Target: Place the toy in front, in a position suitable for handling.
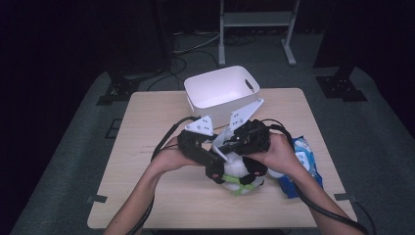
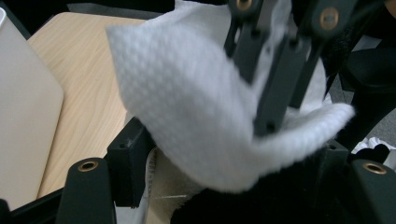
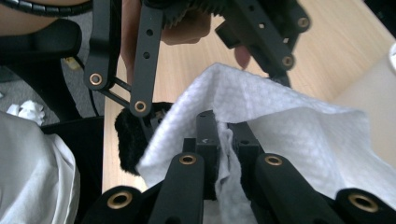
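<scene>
Near the front edge of the light wooden worktop [image 1: 147, 127], right of its middle, the 2 hand-held grippers meet over a black-and-white plush toy with a green band [image 1: 240, 178]. The right gripper [image 3: 223, 140] has its jaws pressed together, pinching a white embossed paper wipe [image 3: 289, 121] that drapes over the toy. The left gripper [image 1: 215, 172] sits with its jaws part-way spread around the black plush, just under the wipe [image 2: 196, 112]. A white plastic tub [image 1: 222, 90] stands at the worktop's back edge; a blue wipes packet [image 1: 301, 164] lies by the right edge.
</scene>
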`<state>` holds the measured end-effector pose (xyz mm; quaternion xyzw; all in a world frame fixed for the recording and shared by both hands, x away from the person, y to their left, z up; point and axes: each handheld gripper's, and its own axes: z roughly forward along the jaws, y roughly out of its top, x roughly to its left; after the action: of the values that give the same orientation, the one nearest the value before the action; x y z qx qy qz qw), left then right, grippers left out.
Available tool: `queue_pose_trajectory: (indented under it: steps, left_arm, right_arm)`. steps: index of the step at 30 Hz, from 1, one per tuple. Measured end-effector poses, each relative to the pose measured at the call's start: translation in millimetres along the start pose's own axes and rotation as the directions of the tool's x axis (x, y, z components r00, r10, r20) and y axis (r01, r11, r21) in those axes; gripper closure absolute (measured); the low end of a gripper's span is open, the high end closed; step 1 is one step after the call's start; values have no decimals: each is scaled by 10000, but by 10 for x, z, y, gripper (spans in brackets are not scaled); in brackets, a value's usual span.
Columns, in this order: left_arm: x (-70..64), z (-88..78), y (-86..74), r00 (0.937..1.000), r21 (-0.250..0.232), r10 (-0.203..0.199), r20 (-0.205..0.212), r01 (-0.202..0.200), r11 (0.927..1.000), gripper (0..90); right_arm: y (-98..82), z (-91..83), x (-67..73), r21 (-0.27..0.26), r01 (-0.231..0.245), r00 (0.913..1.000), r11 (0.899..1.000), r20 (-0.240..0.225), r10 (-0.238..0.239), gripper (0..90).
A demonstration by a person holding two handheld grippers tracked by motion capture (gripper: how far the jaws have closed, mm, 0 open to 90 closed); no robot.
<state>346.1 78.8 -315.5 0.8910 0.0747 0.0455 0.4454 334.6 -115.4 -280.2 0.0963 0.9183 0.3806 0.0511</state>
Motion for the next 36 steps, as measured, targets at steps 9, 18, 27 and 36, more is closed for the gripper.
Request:
queue_pose_trajectory:
  steps: [9,18,27,36]
  left_arm:
    - [31,-17,-33,9999,-44,-145,-11,145,9999,306]
    - [57,-51,-82,9995,-62,-320,-38,320,9995,305]
    - [73,-96,-86,9993,142,-381,-69,381,9992,269]
    - [57,-152,-62,9989,195,-330,-325,337,9992,206]
  right_arm:
    - [-228,-277,-75,-639,-430,9986,9970,282,449,842]
    - [-434,-439,-163,-935,-1093,9924,9896,462,1140,840]
    - [-364,-314,-168,-1045,-1051,9940,9890,179,1076,840]
    - [-174,-100,-144,-896,-802,9967,9927,36,808,841]
